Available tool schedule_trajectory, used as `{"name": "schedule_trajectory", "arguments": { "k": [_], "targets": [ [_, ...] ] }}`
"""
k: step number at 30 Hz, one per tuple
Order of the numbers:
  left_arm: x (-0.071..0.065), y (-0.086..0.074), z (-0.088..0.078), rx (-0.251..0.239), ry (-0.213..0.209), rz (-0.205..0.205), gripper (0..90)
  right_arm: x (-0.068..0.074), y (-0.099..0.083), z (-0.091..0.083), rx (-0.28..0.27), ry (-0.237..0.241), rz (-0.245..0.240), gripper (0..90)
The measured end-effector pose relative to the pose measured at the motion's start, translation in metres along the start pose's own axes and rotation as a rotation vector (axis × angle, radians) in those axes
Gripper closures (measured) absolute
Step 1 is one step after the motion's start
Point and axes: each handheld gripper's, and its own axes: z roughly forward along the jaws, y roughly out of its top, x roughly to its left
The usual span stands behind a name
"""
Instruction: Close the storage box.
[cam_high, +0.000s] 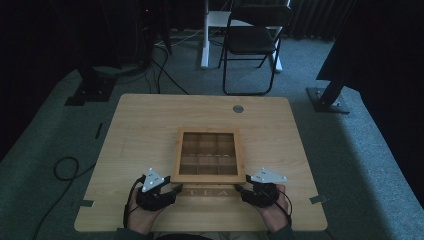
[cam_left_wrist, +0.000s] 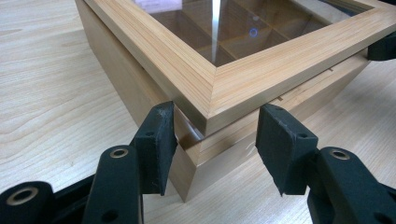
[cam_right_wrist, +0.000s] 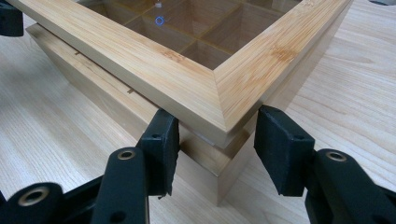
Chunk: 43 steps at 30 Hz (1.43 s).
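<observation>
Grippers at the near corners of a tea box

Box (cam_high: 208, 157) of light wood sits in the centre of the frame in the high view, on the counter (cam_high: 140, 125), with "TEA" on its near face. Its lid (cam_left_wrist: 219, 79) is a wooden frame around a glass pane, and wooden dividers show through the glass. In both gripper views the lid stands a little proud of the base at the near corner, with a thin gap under it.

Left gripper (cam_high: 159, 192) is at the lower left of the box, right gripper (cam_high: 256, 191) at the lower right, each held in a hand (cam_high: 141, 215) coming in from the bottom edge.

In the left gripper view the fingers (cam_left_wrist: 156, 140) are spread apart on either side of the lid's corner, seemingly not pressing on it. In the right gripper view the fingers (cam_right_wrist: 161, 140) likewise stand open around the other near corner.

Chair (cam_high: 252, 40) stands at the top of the frame, beyond the counter, on the grey floor (cam_high: 50, 130).
</observation>
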Motion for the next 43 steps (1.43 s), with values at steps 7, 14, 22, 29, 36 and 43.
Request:
{"name": "schedule_trajectory", "arguments": {
  "k": [7, 14, 22, 29, 36, 43],
  "targets": [
    [-0.001, -0.003, 0.000, 0.006, -0.002, 0.004, 47.6, 0.001, -0.003, 0.000, 0.003, 0.003, 0.002, 49.3],
    [0.004, -0.002, -0.007, -0.036, 0.000, -0.026, 46.7, 0.005, -0.011, 0.002, 0.051, -0.008, -0.030, 47.2],
    [0.004, -0.007, -0.004, -0.013, 0.001, -0.028, 46.6, 0.003, -0.013, -0.001, 0.032, 0.013, -0.005, 48.1],
    [0.008, -0.008, -0.007, -0.024, 0.016, -0.038, 46.6, -0.003, -0.013, -0.012, -0.030, 0.004, 0.024, 49.3],
    [0.020, -0.010, -0.013, -0.031, 0.034, -0.073, 44.7, -0.020, -0.009, -0.023, -0.093, -0.037, 0.080, 49.7],
    [0.032, -0.013, -0.019, -0.045, 0.076, -0.106, 45.3, -0.049, -0.005, -0.025, -0.112, -0.112, 0.136, 49.0]
  ]
}}
